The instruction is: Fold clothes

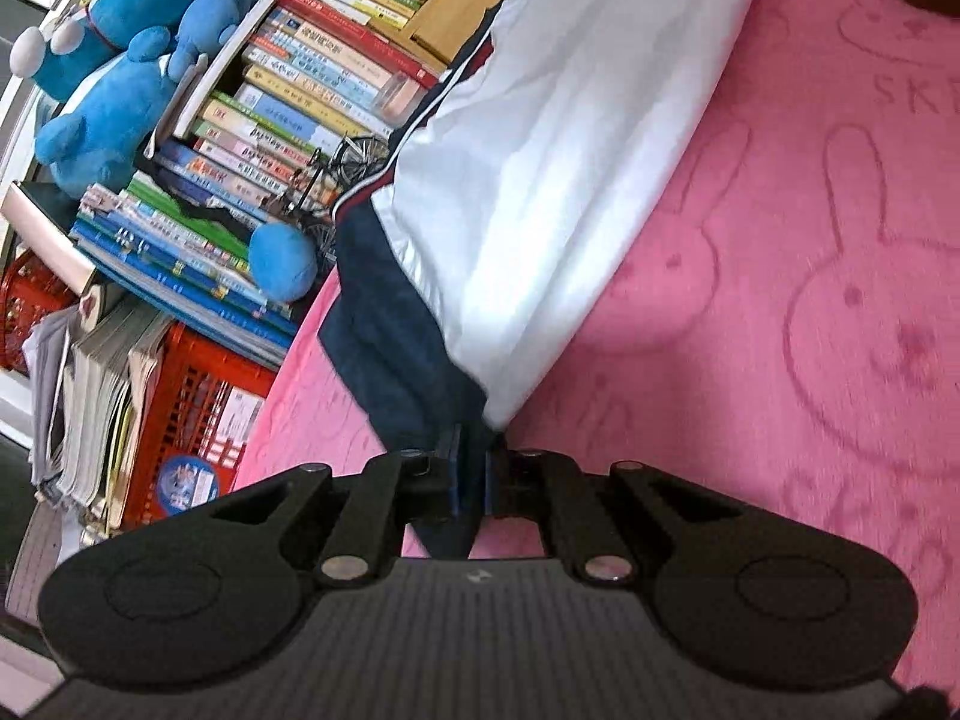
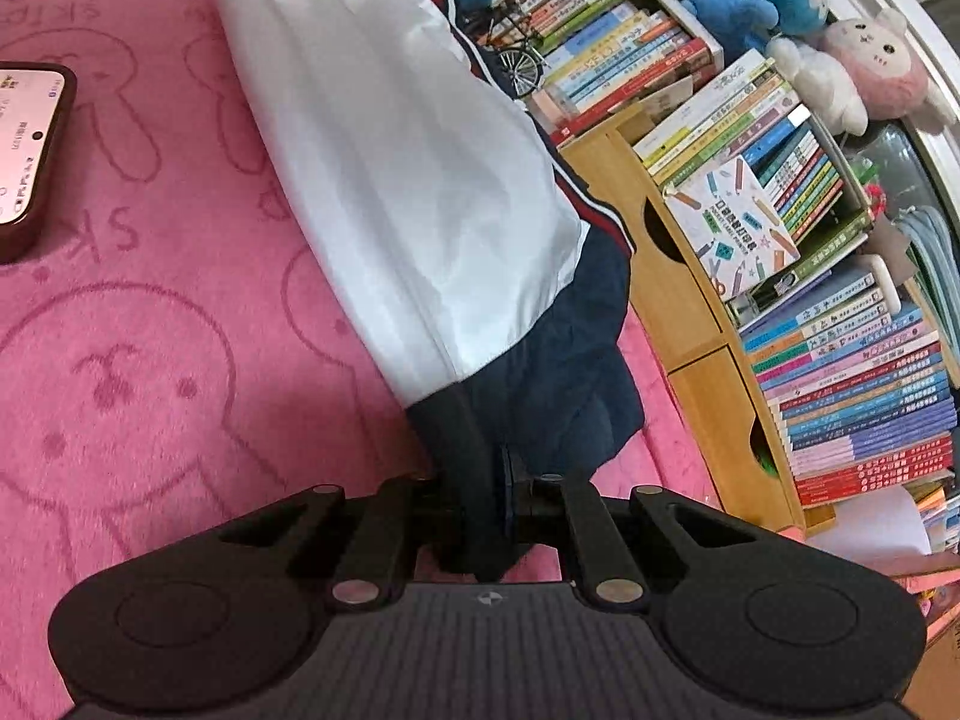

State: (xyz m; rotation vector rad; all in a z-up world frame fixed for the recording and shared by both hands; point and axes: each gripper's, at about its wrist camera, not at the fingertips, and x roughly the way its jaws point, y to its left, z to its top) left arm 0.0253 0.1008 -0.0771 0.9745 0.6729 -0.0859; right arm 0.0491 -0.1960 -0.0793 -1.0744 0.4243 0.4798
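Already both grippers are on the garment. Left gripper (image 1: 471, 468): fingers pinched together on a navy corner of the white-and-navy jacket (image 1: 540, 180), dark cloth poking out below the pads. Right gripper (image 2: 501, 480): likewise clamped on navy hem fabric, a fold of it hanging down between the jaws. In the left wrist view the jacket runs from the grip at lower centre up toward the upper right of the frame, white panel to the right, navy band with red-and-white piping to the left. In the right wrist view the same jacket (image 2: 390, 180) runs from lower centre up toward the upper left, navy band to the right. So the long axis lies straight ahead of each gripper, and the cloth appears stretched between the two grips; neither arm is nearer, each holds one end. Pink bunny-print blanket (image 1: 780, 300) lies beneath; whether the jacket's middle touches it I cannot tell. Phone (image 2: 30, 150) lies on the blanket at the left edge of the right wrist view, apart from the jacket. Stacked books (image 1: 270, 120) and blue plush toys (image 1: 120, 60) stand beyond the blanket's edge. Judgement: the next move likely brings one held end over toward the other.
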